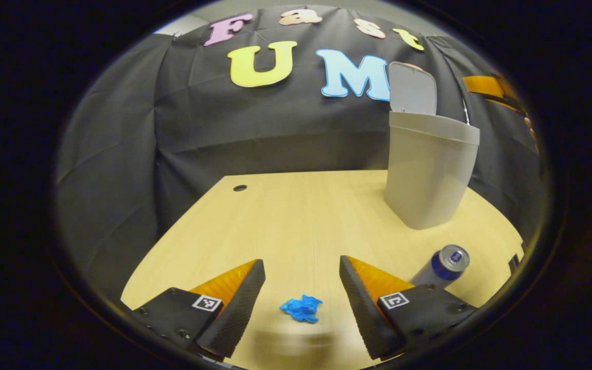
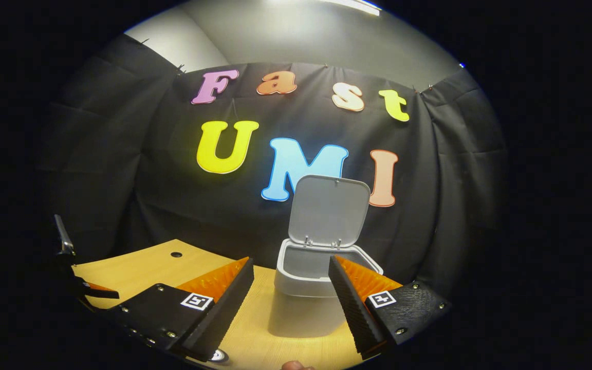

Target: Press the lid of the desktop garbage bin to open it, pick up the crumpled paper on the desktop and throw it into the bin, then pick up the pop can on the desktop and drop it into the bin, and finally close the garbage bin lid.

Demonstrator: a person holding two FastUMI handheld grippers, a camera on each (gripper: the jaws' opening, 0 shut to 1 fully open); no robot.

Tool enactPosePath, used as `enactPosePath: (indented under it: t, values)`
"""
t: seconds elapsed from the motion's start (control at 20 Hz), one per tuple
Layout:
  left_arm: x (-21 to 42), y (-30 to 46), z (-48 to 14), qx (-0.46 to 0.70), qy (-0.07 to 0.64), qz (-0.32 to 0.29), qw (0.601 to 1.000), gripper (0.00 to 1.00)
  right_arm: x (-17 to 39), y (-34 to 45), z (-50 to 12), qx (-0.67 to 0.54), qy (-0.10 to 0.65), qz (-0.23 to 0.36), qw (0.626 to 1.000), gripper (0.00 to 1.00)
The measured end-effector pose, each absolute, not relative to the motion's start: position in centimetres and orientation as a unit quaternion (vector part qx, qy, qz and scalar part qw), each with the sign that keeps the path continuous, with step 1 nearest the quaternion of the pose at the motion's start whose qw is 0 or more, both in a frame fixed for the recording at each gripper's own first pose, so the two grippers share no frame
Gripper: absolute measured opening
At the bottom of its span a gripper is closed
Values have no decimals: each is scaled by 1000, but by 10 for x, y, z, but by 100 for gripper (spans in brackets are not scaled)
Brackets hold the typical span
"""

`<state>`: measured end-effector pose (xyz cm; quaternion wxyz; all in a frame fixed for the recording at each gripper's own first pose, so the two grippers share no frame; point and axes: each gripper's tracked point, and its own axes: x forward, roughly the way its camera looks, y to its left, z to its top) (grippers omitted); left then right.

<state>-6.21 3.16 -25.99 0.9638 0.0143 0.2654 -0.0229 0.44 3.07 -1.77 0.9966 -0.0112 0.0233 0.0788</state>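
The crumpled paper (image 1: pixel 301 309), a small blue wad, lies on the wooden desktop (image 1: pixel 296 221) and shows between the spread fingers of my left gripper (image 1: pixel 302 262). That gripper is open and neither finger touches the wad. A blue pop can (image 1: pixel 442 264) with a silver top stands upright just right of the right finger. Behind it, the grey bin (image 1: pixel 429 169) stands with its lid (image 1: pixel 411 88) raised. My right gripper (image 2: pixel 291 261) is open and holds nothing, facing the bin (image 2: pixel 301 308), whose lid (image 2: pixel 329 210) is up and mouth uncovered.
A cable hole (image 1: pixel 240 188) sits near the desktop's far left corner. The black cloth wall closes off the back and sides. In the right gripper view, part of the other gripper (image 2: pixel 77 282) shows at the left edge above the desktop (image 2: pixel 142 267).
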Motion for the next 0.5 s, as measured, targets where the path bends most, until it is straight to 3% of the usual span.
enactPosePath:
  t: [0.3, 0.35, 0.4, 0.45, 0.5]
  values:
    - [-65, 38, -307, 3, 310, -17, 951, 95, -7, 26, -21, -7, 33, 72, 997, 94]
    - [-64, 40, -316, 2, 319, -16, 948, 100, -8, 24, -23, -5, 35, 70, 997, 94]
    - [-65, 42, -325, 1, 328, -14, 945, 95, -9, 23, -24, -5, 38, 68, 997, 94]
    - [-65, 45, -333, 0, 335, -13, 942, 100, -10, 22, -25, -5, 41, 66, 997, 94]
    - [-67, 47, -340, -1, 342, -11, 939, 96, -11, 20, -26, -5, 43, 64, 997, 94]
